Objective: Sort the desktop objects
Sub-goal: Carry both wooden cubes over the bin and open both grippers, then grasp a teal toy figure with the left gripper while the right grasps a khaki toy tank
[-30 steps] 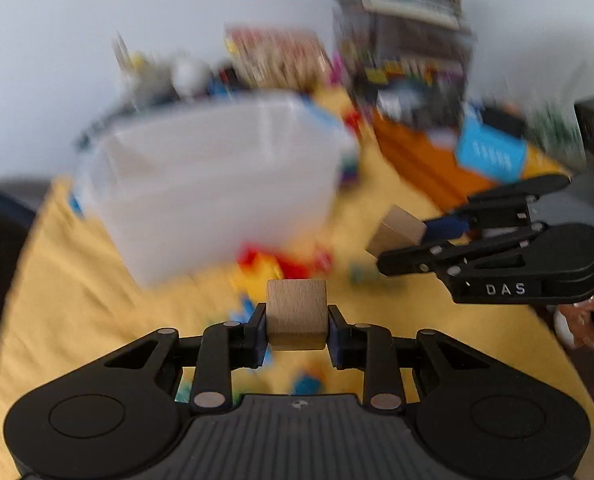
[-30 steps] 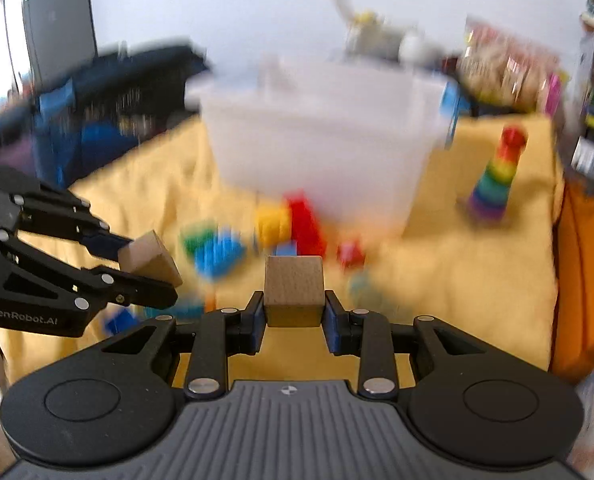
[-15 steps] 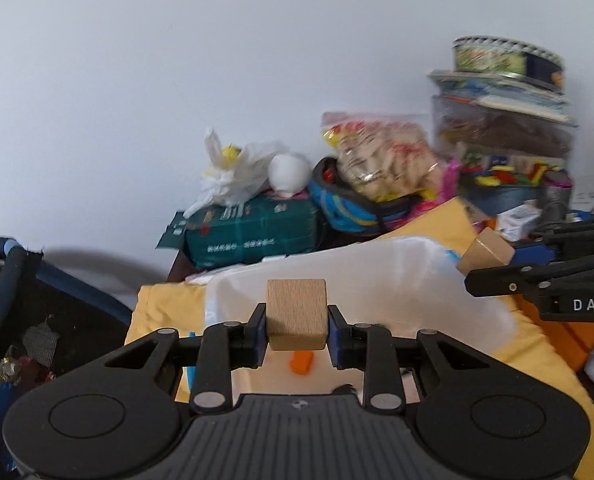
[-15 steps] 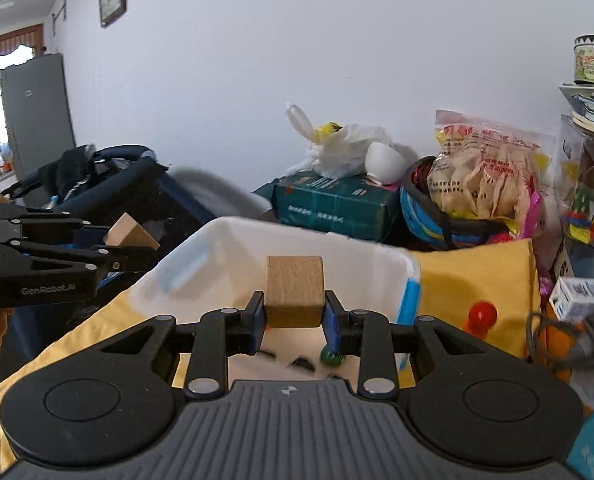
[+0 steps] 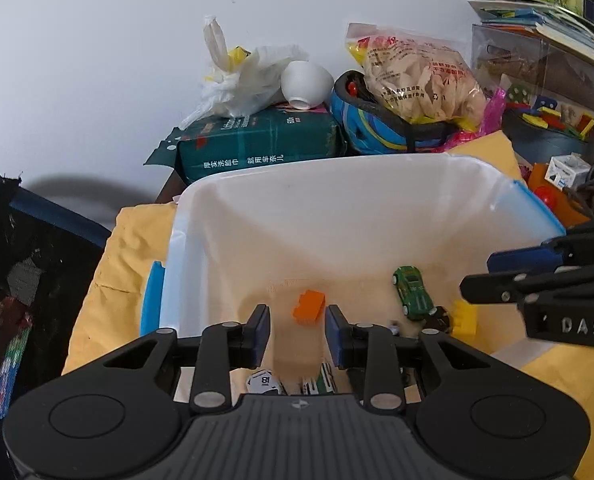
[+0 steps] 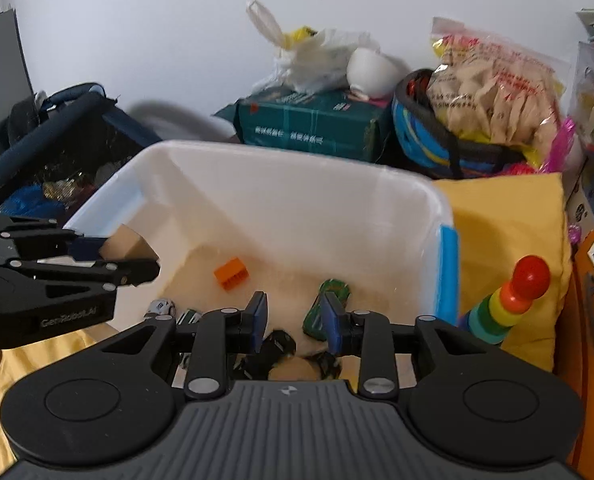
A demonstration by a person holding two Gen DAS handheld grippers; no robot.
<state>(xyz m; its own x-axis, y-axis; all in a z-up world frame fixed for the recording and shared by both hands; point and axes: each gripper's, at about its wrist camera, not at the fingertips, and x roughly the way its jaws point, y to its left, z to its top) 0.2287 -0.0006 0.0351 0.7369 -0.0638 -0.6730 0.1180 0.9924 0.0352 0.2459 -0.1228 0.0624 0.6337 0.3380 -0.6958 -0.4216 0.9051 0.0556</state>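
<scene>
Yellow cloth covers the desk, and the white bin stands on it, directly under both my grippers. The left gripper and the right gripper have just been opening; in each own view the pads stand apart with nothing between them. From the right view, a wooden block shows tilted at my left fingertips, over the bin – I cannot tell if it touches them. An orange brick and a green car lie on the bin floor. The rainbow ring tower stands upright just beside the bin's right wall – my right gripper is nearer, I judge.
</scene>
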